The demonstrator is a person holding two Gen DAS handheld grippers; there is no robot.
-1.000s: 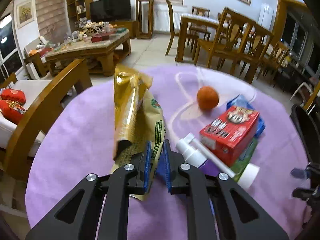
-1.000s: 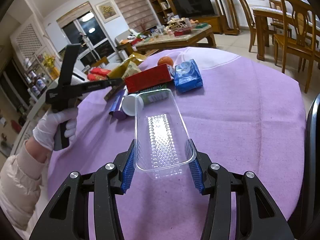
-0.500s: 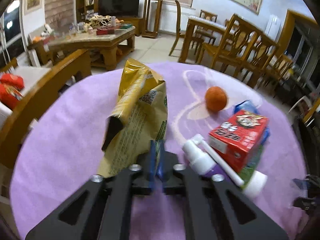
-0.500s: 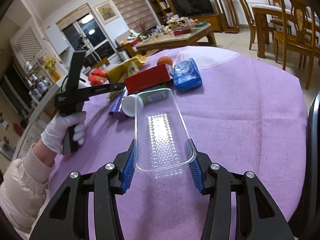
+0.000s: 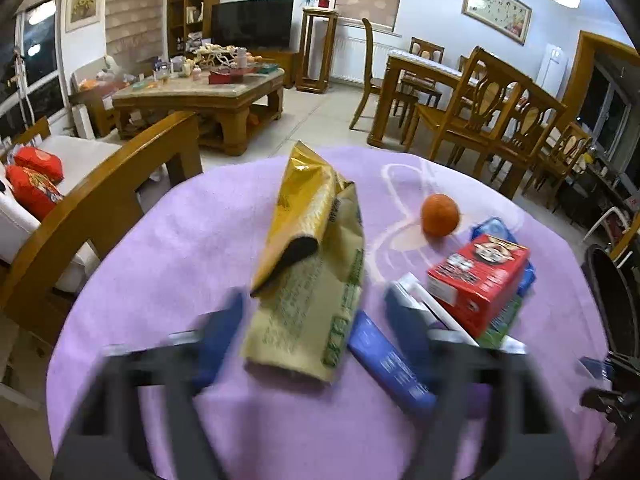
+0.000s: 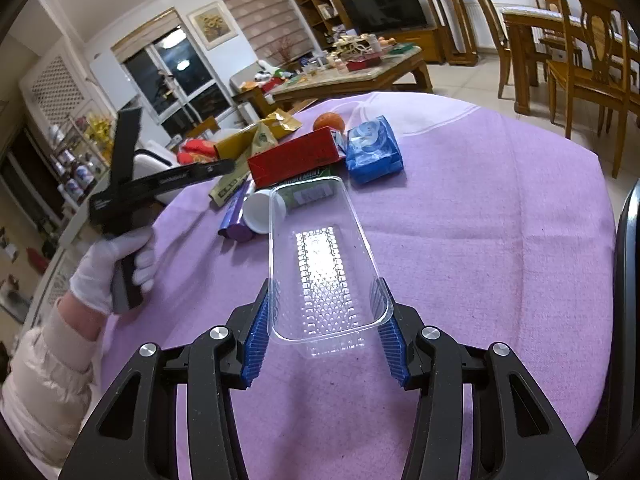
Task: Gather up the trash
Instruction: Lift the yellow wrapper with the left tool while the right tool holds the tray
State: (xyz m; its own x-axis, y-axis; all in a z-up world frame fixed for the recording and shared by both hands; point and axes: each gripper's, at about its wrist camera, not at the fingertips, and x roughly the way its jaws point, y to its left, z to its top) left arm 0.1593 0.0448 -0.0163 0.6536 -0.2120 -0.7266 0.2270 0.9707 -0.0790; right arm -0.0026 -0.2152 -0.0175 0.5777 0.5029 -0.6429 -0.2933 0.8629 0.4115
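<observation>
A gold snack bag [image 5: 308, 280] lies on the purple tablecloth [image 5: 200, 248] between the blurred fingers [image 5: 218, 336] of my left gripper [image 5: 312, 332]. Its jaws are opening and the pads are off the bag. My right gripper [image 6: 324, 336] is shut on the near end of a clear plastic tray [image 6: 320, 260], which points away over the table. In the right wrist view the left gripper [image 6: 224, 166] hovers by the gold bag [image 6: 256, 140], held by a white-gloved hand [image 6: 112, 268].
Right of the bag are a purple tube [image 5: 390, 364], a red box [image 5: 480, 276], a blue pack [image 5: 496, 228] and an orange [image 5: 440, 220]. A white cap [image 6: 258, 212] and green mint pack [image 6: 308, 196] lie beyond the tray. A wooden chair back [image 5: 100, 208] stands left.
The left jaws were pinched shut on the gold bag's edge; now they have sprung wide and the bag lies free between them. The right gripper and tray have not moved.
</observation>
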